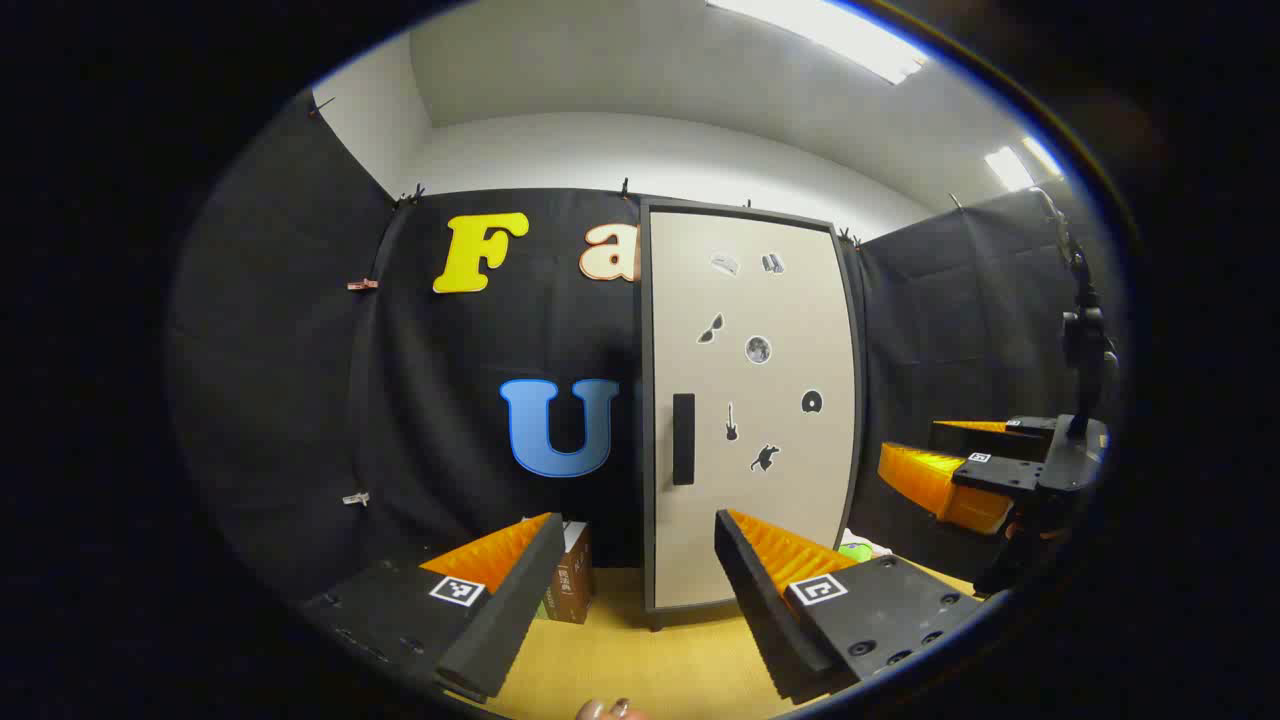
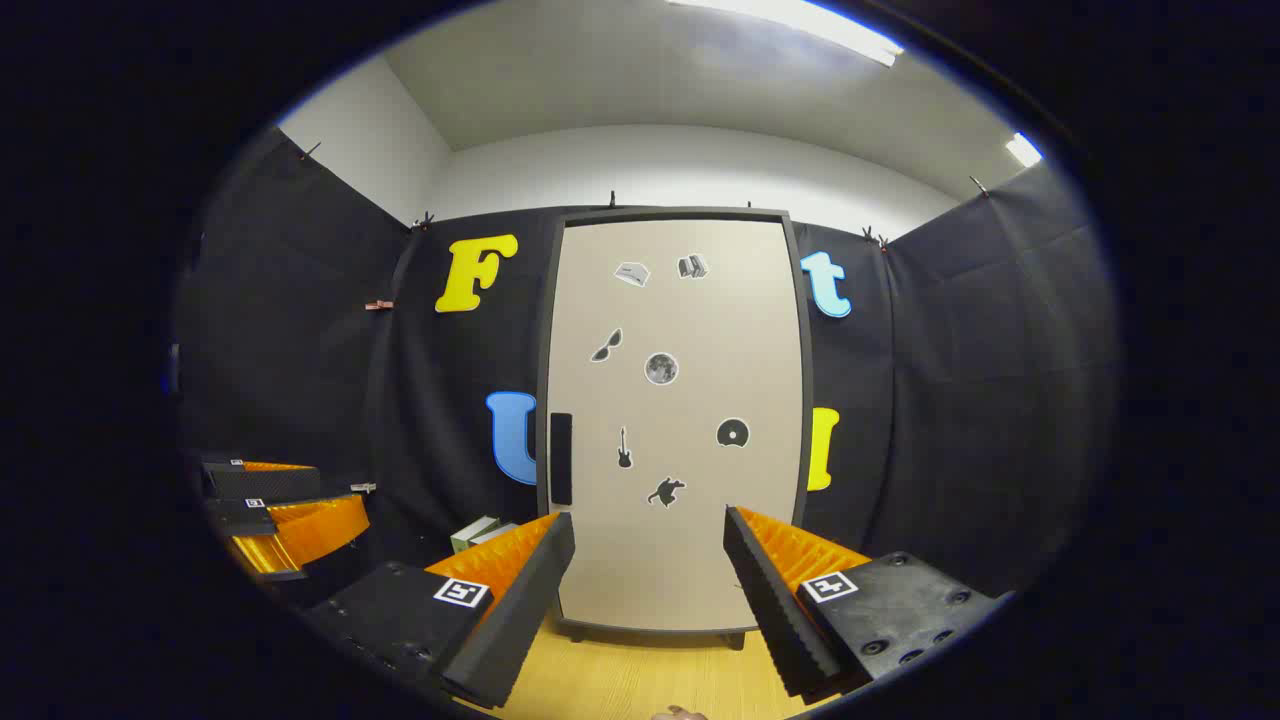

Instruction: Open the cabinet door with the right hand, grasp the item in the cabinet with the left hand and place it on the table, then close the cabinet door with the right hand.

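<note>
We're right at the start here: the cabinet door [image 2: 672,420] is flat shut, with the dark handle [image 2: 561,458] on its left edge untouched. Nothing of the task is done yet, as far as we can judge. Opening, fetching, setting down and closing are all still ahead.

In the right gripper view, the right gripper [image 2: 648,585] faces the door squarely, its fingers spread wide and holding nothing, well short of the handle. We'd expect it to swing left toward that handle next.

In the left gripper view, the left gripper [image 1: 635,575] is also wide open and empty, aimed at the lower part of the cabinet [image 1: 750,400] above the wooden table [image 1: 640,660].

The item we're after is behind the closed door, so we can't say what it is. Beside the cabinet's left foot stands a small brown box [image 1: 573,580], and something green [image 1: 856,549] peeks out at the right, too hidden to name.
</note>
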